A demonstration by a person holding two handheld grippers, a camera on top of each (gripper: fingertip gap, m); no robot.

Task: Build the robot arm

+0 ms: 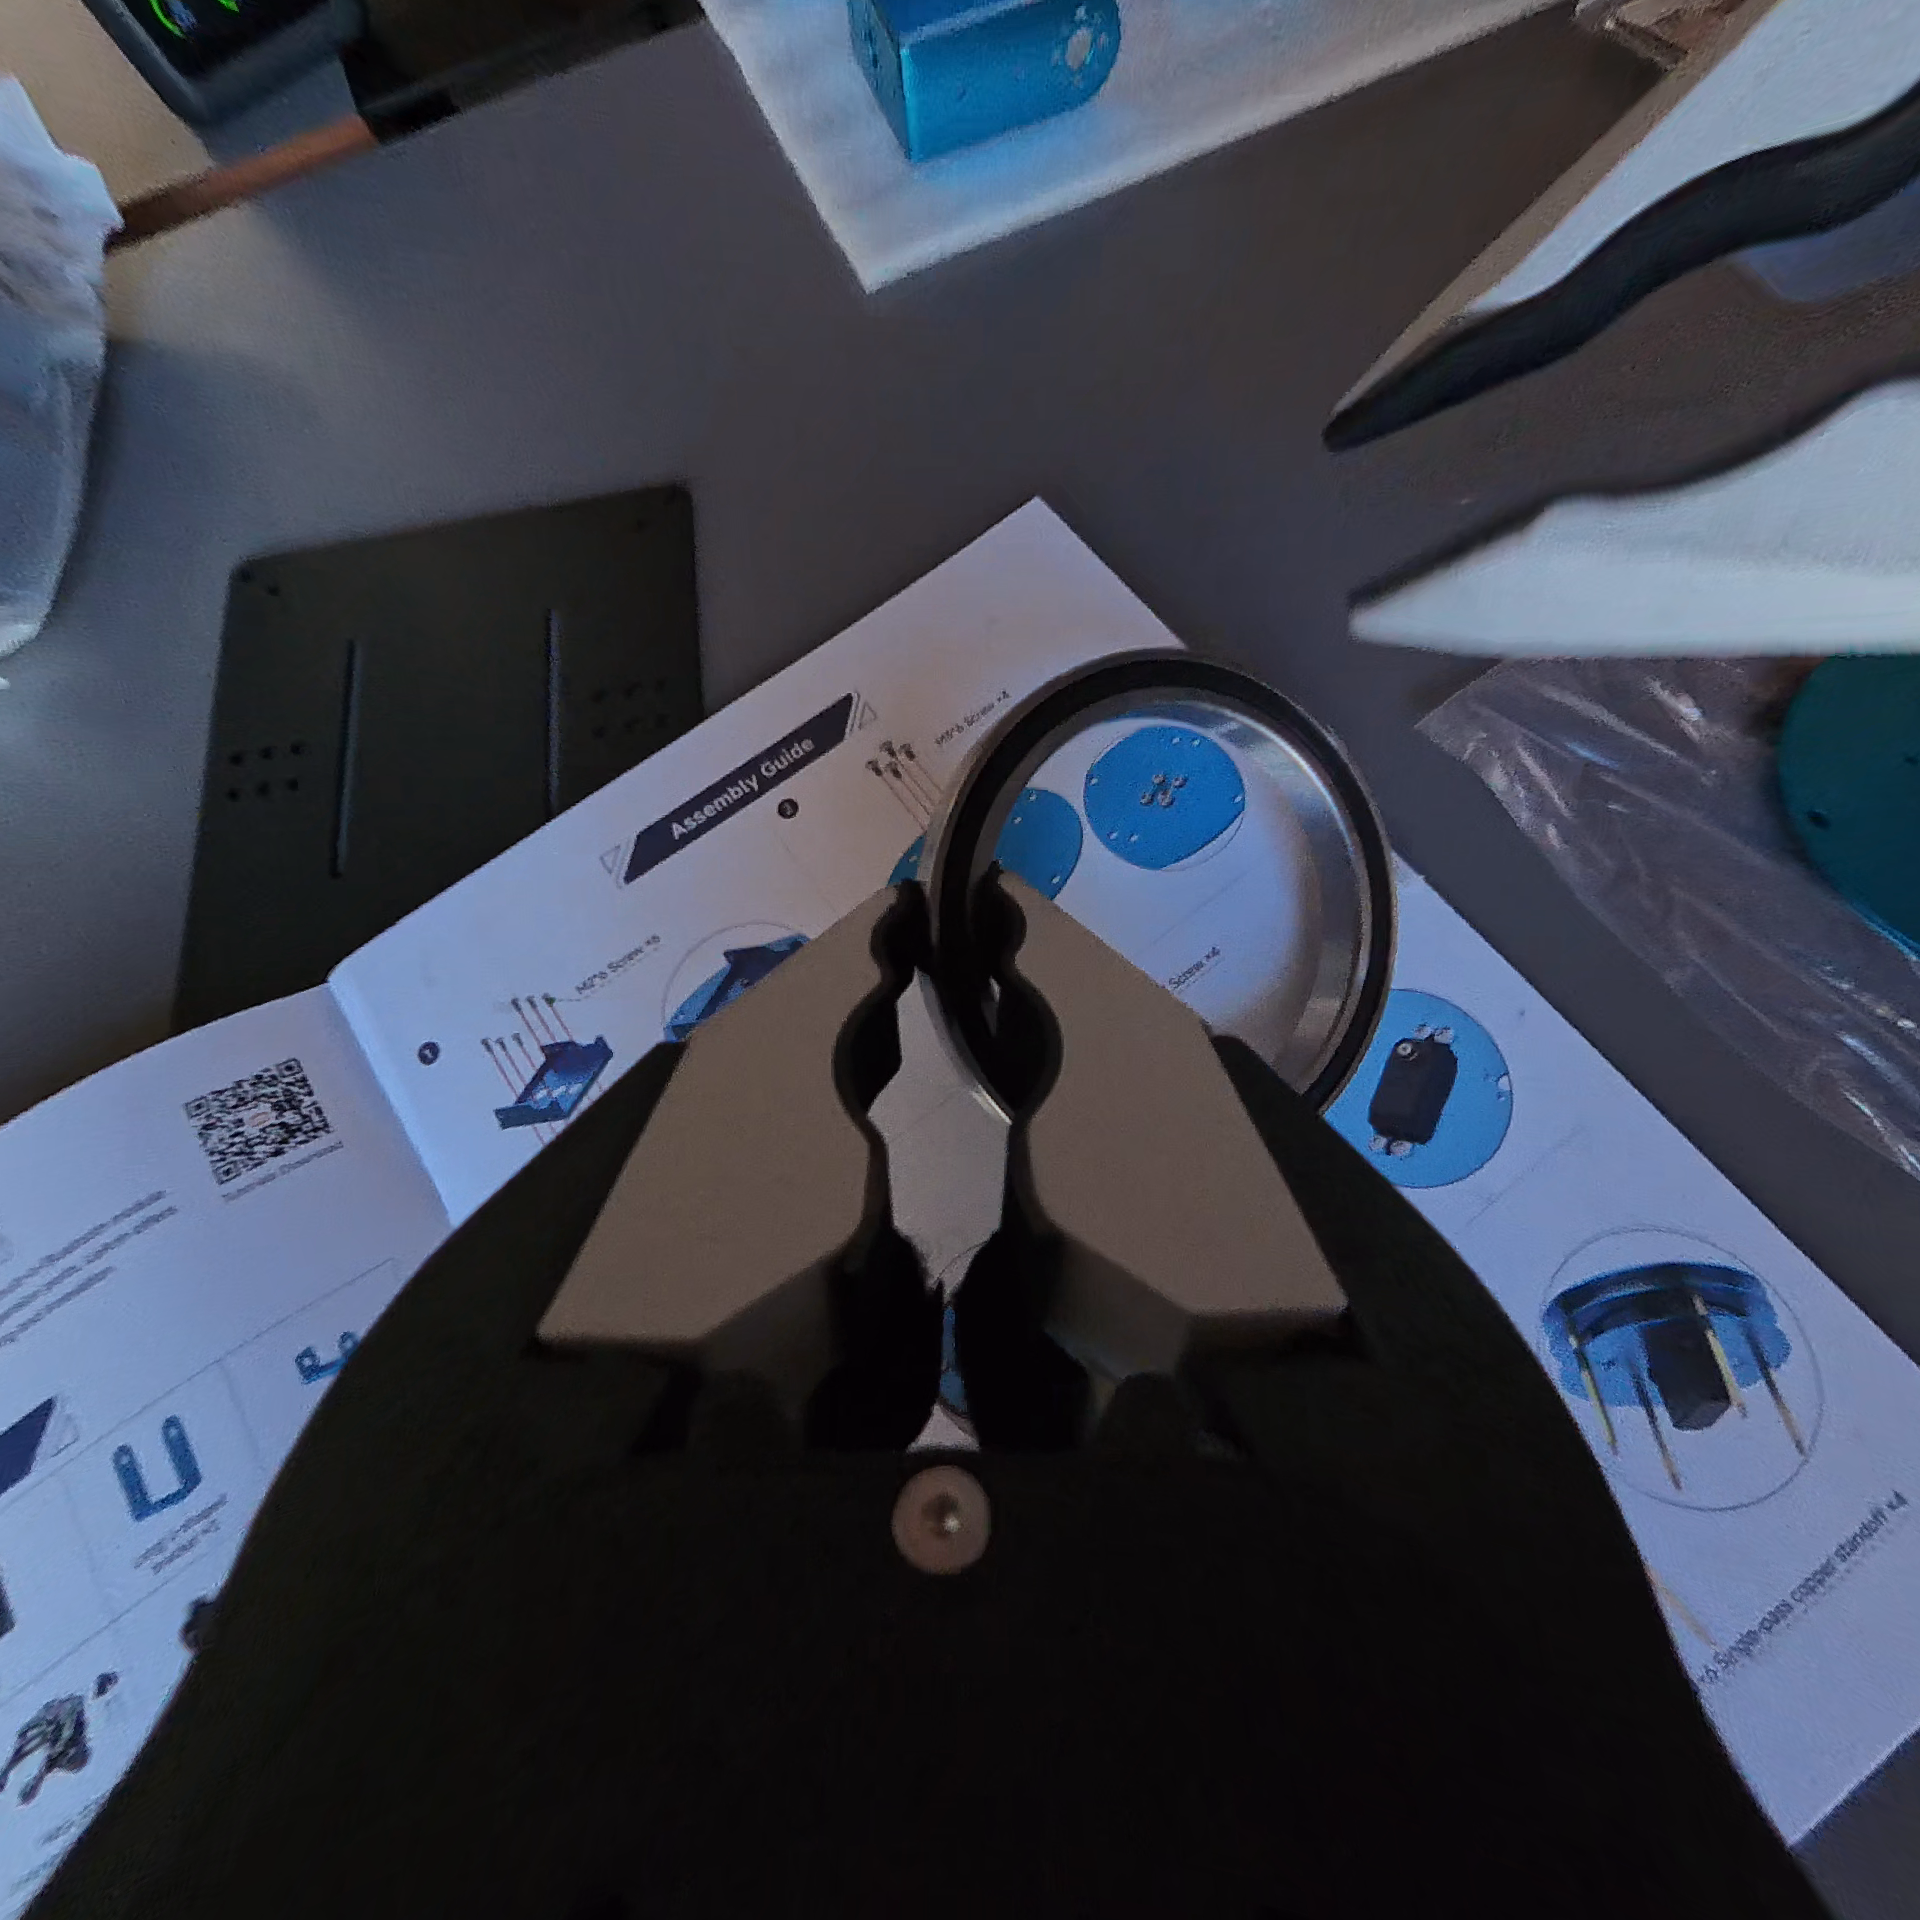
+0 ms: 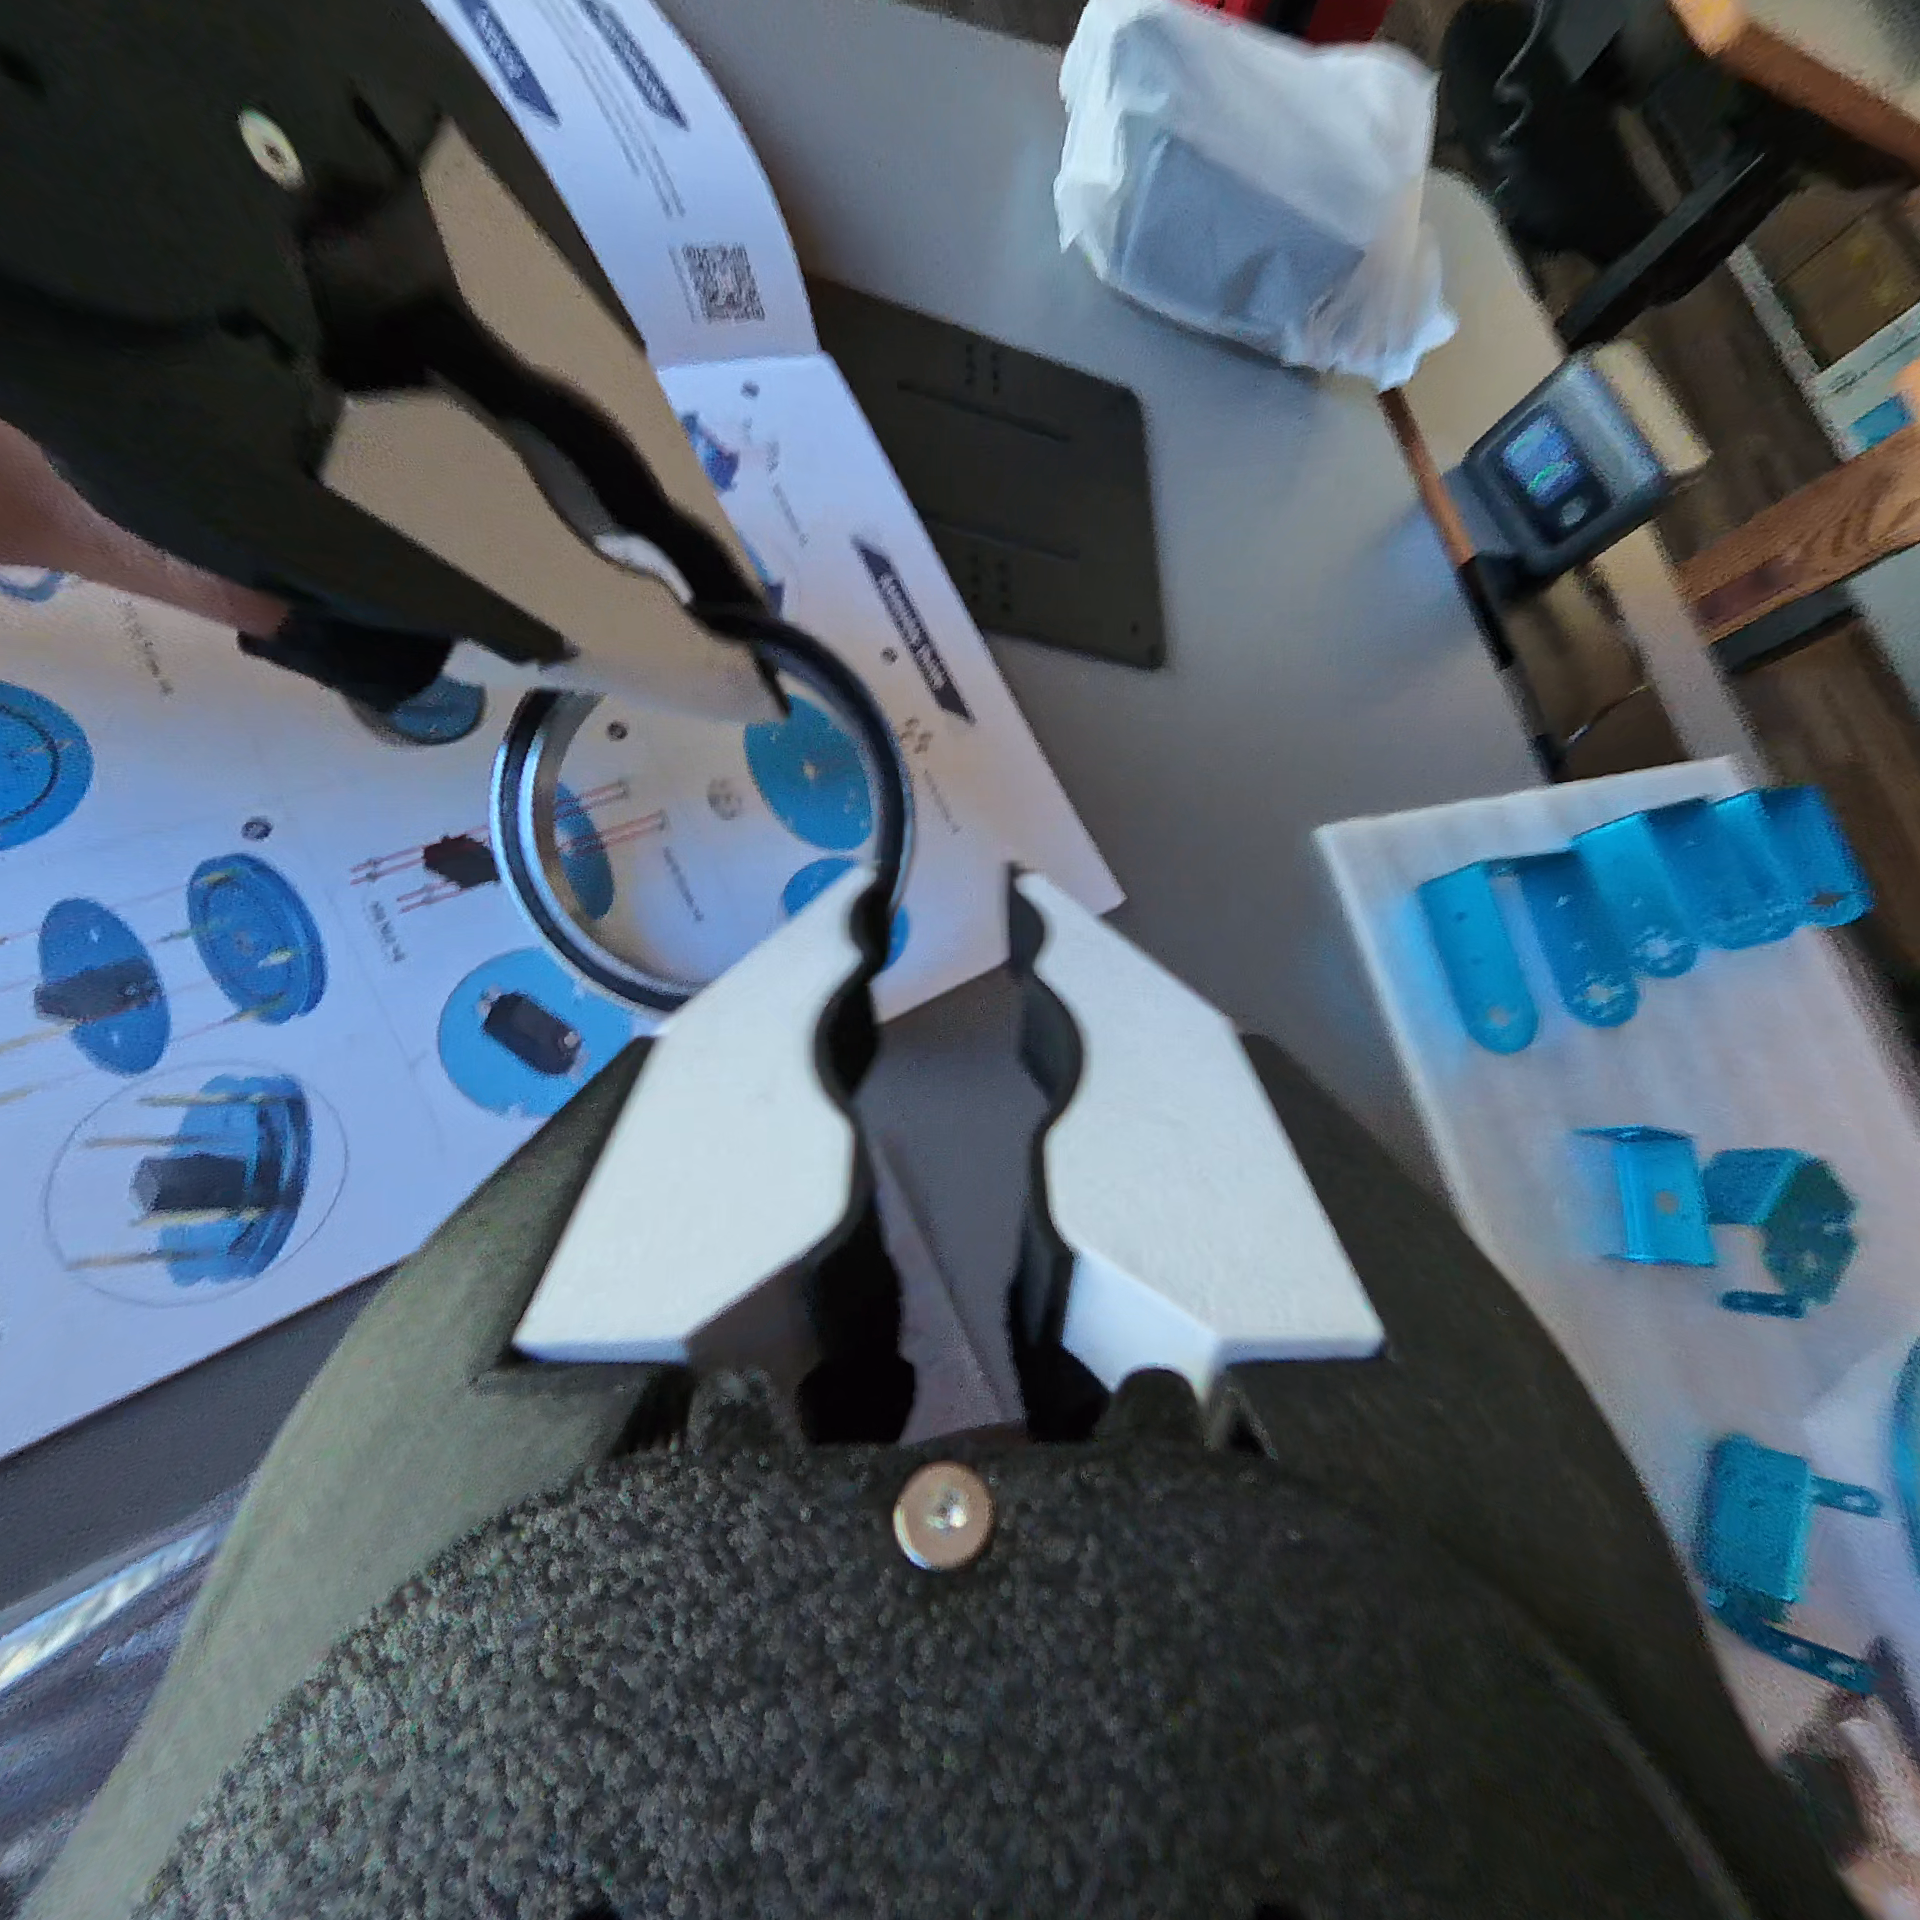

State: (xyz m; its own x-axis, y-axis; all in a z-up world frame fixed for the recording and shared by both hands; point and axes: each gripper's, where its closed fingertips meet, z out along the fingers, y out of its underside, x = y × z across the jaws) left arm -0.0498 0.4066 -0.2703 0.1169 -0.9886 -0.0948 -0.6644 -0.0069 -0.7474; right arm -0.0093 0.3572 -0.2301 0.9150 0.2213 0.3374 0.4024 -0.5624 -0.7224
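A silver metal ring with a black rubber edge [image 1: 1325, 914] is held tilted above an open assembly guide sheet [image 1: 499, 997]. My left gripper [image 1: 956, 894] is shut on the ring's near-left rim, one finger inside and one outside. In the right wrist view the ring [image 2: 516, 831] hangs from the left gripper [image 2: 753, 665], which comes in from the upper left. My right gripper [image 2: 943, 894] is open and empty, with its left fingertip close to the ring's edge. Its two fingers also show in the left wrist view [image 1: 1345, 525], just above and to the right of the ring.
A black perforated plate [image 1: 447, 727] lies beside the sheet on the grey table. White foam [image 2: 1455, 1039] at the right carries several blue metal brackets [image 2: 1642, 914]. A plastic bag [image 1: 1662, 831] holds a teal disc [image 1: 1860, 810]. A white-wrapped bundle [image 2: 1247, 177] and a small screen device [image 2: 1548, 468] stand farther off. One gripper's finger ends stand about 8 centimeters off the other's.
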